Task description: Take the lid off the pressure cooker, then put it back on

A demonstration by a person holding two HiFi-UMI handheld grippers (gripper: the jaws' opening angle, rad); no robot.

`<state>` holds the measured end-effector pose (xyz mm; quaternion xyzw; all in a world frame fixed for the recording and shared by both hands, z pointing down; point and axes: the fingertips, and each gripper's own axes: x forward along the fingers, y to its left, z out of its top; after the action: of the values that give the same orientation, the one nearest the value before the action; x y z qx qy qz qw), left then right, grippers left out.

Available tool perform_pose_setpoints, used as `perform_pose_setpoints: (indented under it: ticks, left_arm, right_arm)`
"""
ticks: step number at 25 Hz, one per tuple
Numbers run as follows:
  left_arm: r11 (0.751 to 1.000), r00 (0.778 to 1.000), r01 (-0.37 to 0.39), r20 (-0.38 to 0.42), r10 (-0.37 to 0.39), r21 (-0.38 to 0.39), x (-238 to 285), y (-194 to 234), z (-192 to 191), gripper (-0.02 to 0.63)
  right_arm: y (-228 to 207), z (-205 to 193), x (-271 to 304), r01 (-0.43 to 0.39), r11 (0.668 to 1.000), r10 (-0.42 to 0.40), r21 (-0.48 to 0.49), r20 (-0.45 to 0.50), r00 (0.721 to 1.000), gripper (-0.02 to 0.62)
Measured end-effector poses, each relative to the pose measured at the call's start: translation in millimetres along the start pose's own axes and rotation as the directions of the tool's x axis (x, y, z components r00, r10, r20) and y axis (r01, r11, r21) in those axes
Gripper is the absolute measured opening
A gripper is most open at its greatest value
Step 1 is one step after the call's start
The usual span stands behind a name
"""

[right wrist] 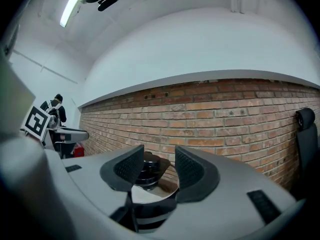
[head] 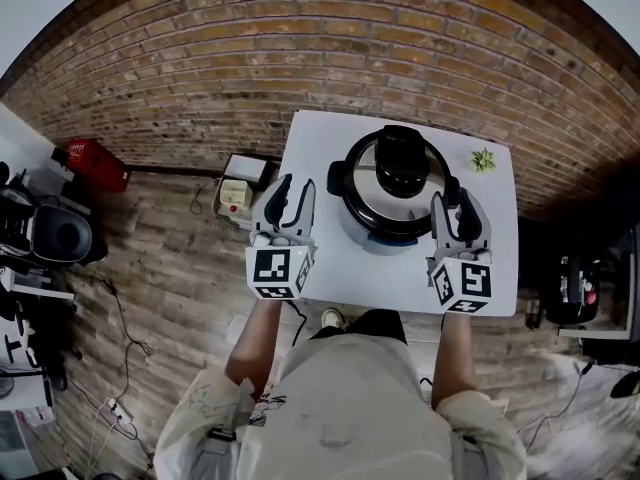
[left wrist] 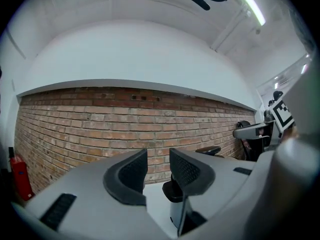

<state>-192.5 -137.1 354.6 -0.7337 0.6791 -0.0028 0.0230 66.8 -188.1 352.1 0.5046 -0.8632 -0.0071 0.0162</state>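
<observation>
The round steel-and-black pressure cooker (head: 385, 230) sits in the middle of the small white table (head: 340, 280), a little toward the far side. Its shiny lid (head: 368, 180) is on and the fat black knob (head: 402, 160) stands on top. The left gripper (head: 296, 190) hangs level over the narrow strip of bare tabletop between the cooker's black left side handle (head: 336, 176) and the table's left edge. Its jaws stand apart with only air between the pads, and the handle is just off to their right. The right gripper (head: 452, 203) mirrors it beside the black right side handle (head: 452, 186). Its jaws are also parted and gripping nothing, with the knob visible beyond the gap. To its right a wider band of tabletop runs out to the edge. A clear strip also lies in front of the cooker, along the near edge where the person stands. A small green spiky ornament (head: 484, 160) sits near the far right corner, well apart from the cooker. The red brick wall (head: 300, 48) rises behind the table. On the wooden plank floor (head: 170, 268) to the left are a cream box (head: 240, 190) close by the table and a red extinguisher (head: 95, 163) farther along the wall.
</observation>
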Motion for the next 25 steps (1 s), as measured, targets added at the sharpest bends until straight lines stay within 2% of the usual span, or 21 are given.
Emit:
perform_pose_setpoints:
  ticks: [7, 20, 22, 25]
  left_arm:
    - [0.999, 0.999, 0.049, 0.004, -0.049, 0.003, 25.4, -5.2, -6.2, 0.152]
    - [0.998, 0.998, 0.056, 0.000, -0.056, 0.029, 51.3, -5.2, -5.0, 0.152]
    - [0.997, 0.998, 0.069, -0.013, -0.069, 0.014, 52.7, -4.6, -8.6, 0.152]
    - [0.991, 0.990, 0.126, -0.055, -0.129, -0.054, 56.0, -4.9, -18.9, 0.152]
  right_arm:
    - [-21.2, -4.9, 2.6, 0.060, 0.998, -0.060, 0.018, 0.010, 0.998, 0.212]
    - [-34.6, -2.1, 27.1, 0.044, 0.999, -0.045, 0.014, 0.029, 0.999, 0.212]
    - [-34.5, -1.4, 28.4, 0.038, 0.999, -0.038, 0.007, 0.029, 0.999, 0.212]
    - [-33.3, 3.5, 30.6, 0.021, 1.000, -0.020, -0.013, 0.032, 0.999, 0.213]
